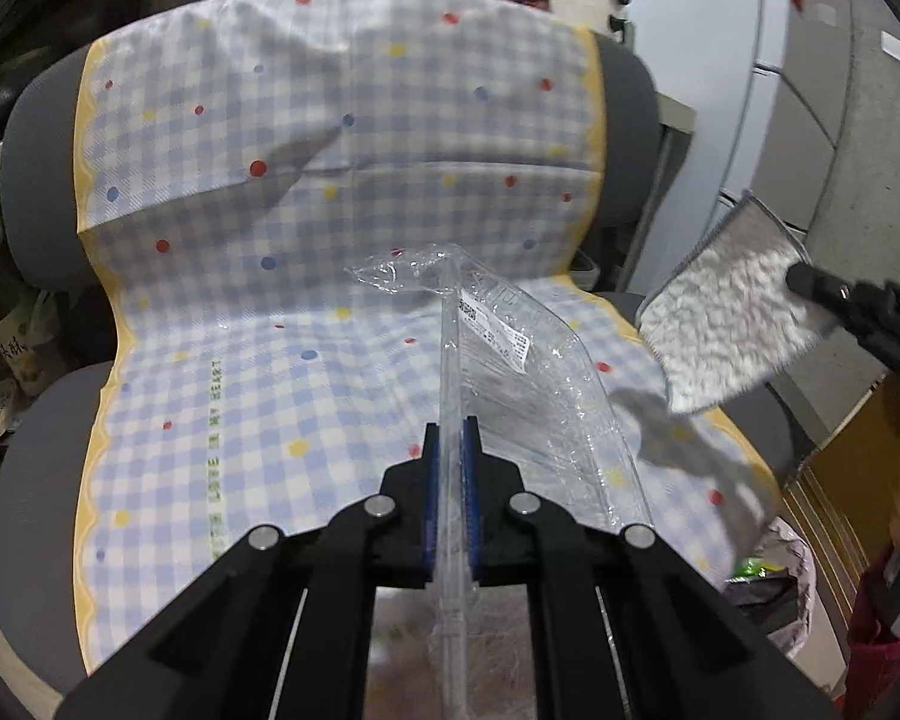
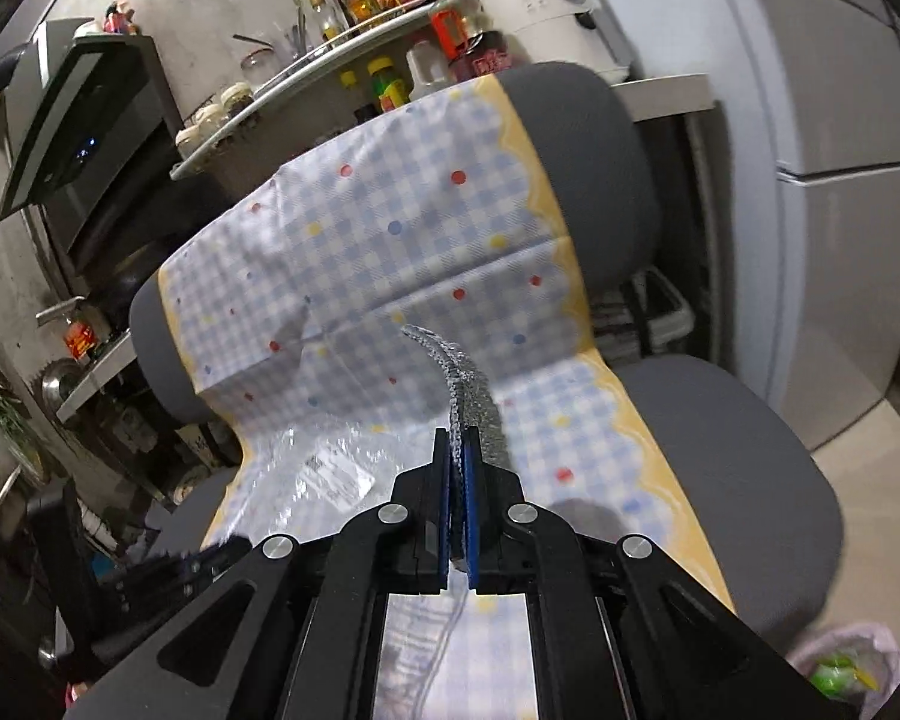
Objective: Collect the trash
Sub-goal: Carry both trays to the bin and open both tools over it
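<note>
Nearest our left lens, the left gripper (image 1: 452, 438) has its two blue-padded fingers (image 1: 429, 480) pinching the edge of a clear wrapper (image 1: 528, 396), which stands up from between them and bends over to the right; a white printed label (image 1: 498, 333) is stuck on its upper part. We see the wrapper raised above the cloth (image 1: 240, 330), a blue-and-white check sheet with coloured dots and a yellow scalloped border that covers the seat and back of a grey chair (image 1: 36, 168). To the right in the same view, the right gripper (image 1: 801, 279) enters from the edge and holds a grey rag (image 1: 732, 324) by one corner, clear of the seat, with its shadow on the cloth below. At the lower right stands a bin (image 1: 795, 564) lined with a pale bag, coloured rubbish showing inside. From the right lens, the fingers (image 2: 473, 504) are pressed onto the rag, seen edge-on and curving up and to the left. Beyond it we see the wrapper lying low at the left over the cloth. Behind the chair, a shelf (image 2: 306, 60) carries bottles and jars, with a white appliance (image 2: 546, 6) next to it and a pale fridge (image 2: 834, 180) at the right.
</note>
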The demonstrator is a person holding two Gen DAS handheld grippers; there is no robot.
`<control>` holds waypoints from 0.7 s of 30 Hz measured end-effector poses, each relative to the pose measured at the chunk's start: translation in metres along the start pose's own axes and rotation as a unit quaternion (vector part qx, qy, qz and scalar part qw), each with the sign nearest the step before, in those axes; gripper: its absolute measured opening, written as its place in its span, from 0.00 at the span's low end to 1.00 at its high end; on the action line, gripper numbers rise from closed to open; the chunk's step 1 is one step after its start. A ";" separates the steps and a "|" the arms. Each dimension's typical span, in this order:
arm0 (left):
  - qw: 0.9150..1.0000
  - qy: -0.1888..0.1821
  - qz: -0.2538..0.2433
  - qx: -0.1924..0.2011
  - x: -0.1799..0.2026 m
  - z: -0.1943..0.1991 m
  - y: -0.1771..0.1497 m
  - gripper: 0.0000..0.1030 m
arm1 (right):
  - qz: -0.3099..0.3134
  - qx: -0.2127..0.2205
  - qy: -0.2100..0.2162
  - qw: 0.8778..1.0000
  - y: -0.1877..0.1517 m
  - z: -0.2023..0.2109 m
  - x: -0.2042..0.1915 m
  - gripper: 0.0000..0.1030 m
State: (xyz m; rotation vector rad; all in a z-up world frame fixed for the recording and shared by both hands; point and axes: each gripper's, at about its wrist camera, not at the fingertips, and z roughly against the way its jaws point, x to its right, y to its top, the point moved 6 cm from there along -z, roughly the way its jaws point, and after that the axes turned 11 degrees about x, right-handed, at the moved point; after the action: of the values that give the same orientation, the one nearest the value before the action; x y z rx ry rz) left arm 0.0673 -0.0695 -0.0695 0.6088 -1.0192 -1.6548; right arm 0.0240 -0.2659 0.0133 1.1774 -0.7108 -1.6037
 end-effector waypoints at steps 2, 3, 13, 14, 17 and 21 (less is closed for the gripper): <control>1.000 -0.002 -0.008 0.003 0.014 0.009 -0.006 0.05 | 0.000 -0.003 -0.004 1.000 -0.010 0.020 0.003 0.04; 1.000 -0.005 -0.012 0.003 0.020 0.013 -0.009 0.05 | 0.000 -0.003 -0.006 1.000 -0.015 0.028 0.005 0.04; 0.993 -0.089 -0.073 -0.012 0.109 0.027 -0.036 0.05 | -0.036 0.014 -0.069 0.997 -0.046 0.114 0.059 0.04; 0.992 -0.098 -0.081 -0.013 0.117 0.027 -0.037 0.05 | -0.042 0.020 -0.079 0.996 -0.047 0.125 0.068 0.04; 0.983 -0.142 -0.111 -0.018 0.161 0.025 -0.042 0.05 | -0.053 0.037 -0.120 0.991 -0.047 0.158 0.097 0.05; 0.970 -0.192 -0.144 -0.030 0.209 0.019 -0.051 0.05 | -0.070 0.052 -0.176 0.981 -0.050 0.195 0.133 0.05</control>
State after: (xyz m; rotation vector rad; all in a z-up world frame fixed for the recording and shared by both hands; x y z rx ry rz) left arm -0.0403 -0.2561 -0.0834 0.4165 -1.1908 -2.1084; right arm -0.1811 -0.3909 -0.0071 1.0461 -0.9642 -1.9398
